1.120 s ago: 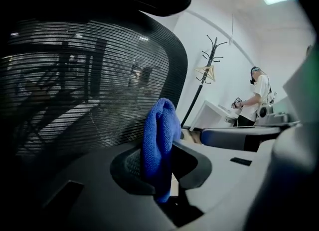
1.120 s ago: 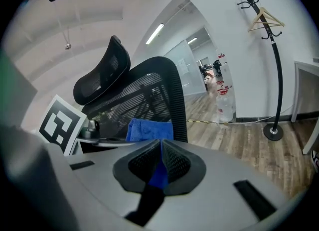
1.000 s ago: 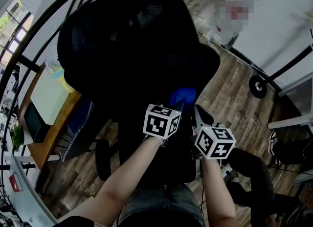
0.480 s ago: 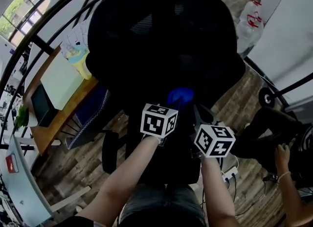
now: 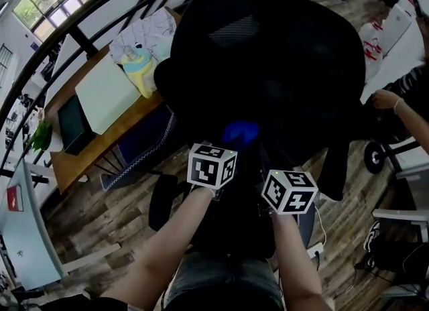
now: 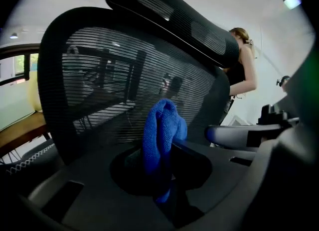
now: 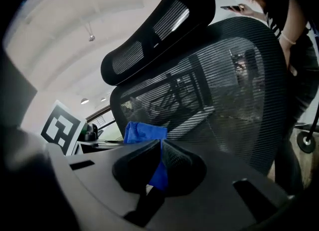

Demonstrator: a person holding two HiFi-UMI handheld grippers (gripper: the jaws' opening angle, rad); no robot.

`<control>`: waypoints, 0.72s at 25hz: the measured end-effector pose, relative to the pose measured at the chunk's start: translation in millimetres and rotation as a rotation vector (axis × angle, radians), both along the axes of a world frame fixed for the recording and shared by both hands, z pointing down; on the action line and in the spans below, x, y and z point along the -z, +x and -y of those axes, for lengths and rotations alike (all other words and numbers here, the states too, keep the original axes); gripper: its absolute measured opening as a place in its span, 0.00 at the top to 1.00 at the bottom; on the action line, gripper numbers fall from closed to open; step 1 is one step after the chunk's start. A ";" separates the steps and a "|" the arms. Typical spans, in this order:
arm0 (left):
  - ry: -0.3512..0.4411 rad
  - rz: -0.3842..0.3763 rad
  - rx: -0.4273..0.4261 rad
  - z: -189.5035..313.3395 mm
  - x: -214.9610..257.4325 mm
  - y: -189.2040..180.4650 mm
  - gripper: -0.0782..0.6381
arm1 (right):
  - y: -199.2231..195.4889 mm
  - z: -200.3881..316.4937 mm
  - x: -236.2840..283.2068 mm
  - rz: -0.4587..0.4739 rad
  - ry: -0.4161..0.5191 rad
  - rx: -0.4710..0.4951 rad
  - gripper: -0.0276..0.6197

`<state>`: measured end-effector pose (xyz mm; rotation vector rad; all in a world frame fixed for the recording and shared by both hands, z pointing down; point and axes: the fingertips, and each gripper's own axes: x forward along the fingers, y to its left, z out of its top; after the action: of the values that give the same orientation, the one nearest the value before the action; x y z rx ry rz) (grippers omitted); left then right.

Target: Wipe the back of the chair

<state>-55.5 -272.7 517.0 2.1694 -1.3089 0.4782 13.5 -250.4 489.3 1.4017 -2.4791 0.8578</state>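
Observation:
The black mesh office chair fills the head view; its backrest and headrest rise in front of both grippers. A blue cloth lies against the lower back of the chair. My left gripper is shut on that cloth, which stands up bunched between its jaws. Close at its right, my right gripper is shut on the same cloth, a fold pinched between its jaws. The left gripper's marker cube shows at the left of the right gripper view.
A wooden desk with a white board and bundled fabric stands at the left, behind black railing bars. A person's arm reaches in at the right. A power strip lies on the plank floor.
The view has swung, so the chair sits further right and the desk shows more. Both grippers stay together on the cloth, which has edged slightly left. A person's arm now shows at the right.

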 end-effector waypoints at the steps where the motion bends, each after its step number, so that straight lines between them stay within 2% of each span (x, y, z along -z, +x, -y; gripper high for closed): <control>1: 0.002 0.001 0.015 0.4 0.2 -8.2 0.79 | -7.8 0.9 -0.3 0.001 0.000 0.014 0.91; 7: 0.033 -0.006 0.085 3.8 -6.2 -51.7 0.79 | -52.5 4.1 -0.3 0.008 0.005 0.094 0.91; 11: 0.010 0.015 0.155 0.6 -0.1 -81.8 0.79 | -75.5 4.4 0.1 0.011 0.006 0.141 0.91; 18: 0.008 0.030 0.220 -1.9 -1.8 -119.2 0.79 | -100.5 -0.1 -4.5 0.009 -0.004 0.185 0.91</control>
<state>-174.7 -270.8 518.8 2.0001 -1.5467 0.4193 -87.0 -250.3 493.8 1.1472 -2.5620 0.8305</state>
